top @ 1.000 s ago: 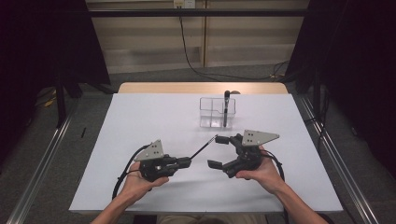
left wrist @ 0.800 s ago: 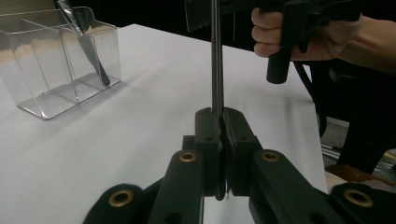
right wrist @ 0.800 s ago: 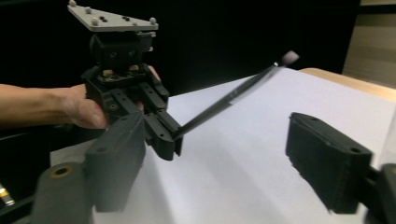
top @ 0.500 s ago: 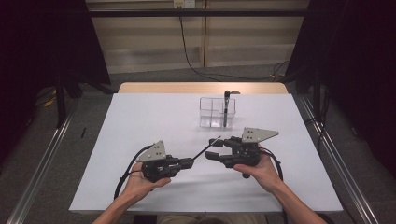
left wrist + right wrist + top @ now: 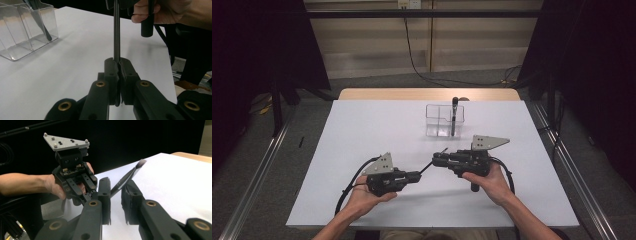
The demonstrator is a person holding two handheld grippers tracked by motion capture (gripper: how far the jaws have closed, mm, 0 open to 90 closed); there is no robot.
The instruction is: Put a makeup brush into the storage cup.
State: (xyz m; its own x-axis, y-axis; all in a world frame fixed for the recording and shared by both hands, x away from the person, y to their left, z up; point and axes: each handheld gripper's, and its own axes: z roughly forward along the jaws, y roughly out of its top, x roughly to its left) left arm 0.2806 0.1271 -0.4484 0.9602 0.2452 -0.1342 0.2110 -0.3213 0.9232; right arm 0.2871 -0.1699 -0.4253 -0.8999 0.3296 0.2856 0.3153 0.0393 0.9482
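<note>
A thin black makeup brush (image 5: 432, 163) slants up off the white table between my two grippers. My left gripper (image 5: 418, 175) is shut on its handle end; in the left gripper view the pads (image 5: 112, 68) clamp the dark shaft (image 5: 116, 30), which rises straight ahead. My right gripper (image 5: 435, 159) faces left toward it, and its jaws have just been closing. In the right gripper view the brush (image 5: 127, 178) crosses the narrow gap between my right gripper's (image 5: 116, 187) jaws, bristles (image 5: 142, 163) beyond them. A gap still shows between the pads, so they are not pressing.
A clear divided organizer (image 5: 438, 121) stands at the back middle of the table, with a black stick-like tool (image 5: 454, 115) upright in its right compartment. The white table top (image 5: 362, 130) ends close behind my hands. The left gripper (image 5: 75, 177) sits just ahead of the right one.
The right gripper's jaws have narrowed from wide open to a slim gap around the brush. It also shifted slightly left toward the left gripper. The left gripper kept still.
</note>
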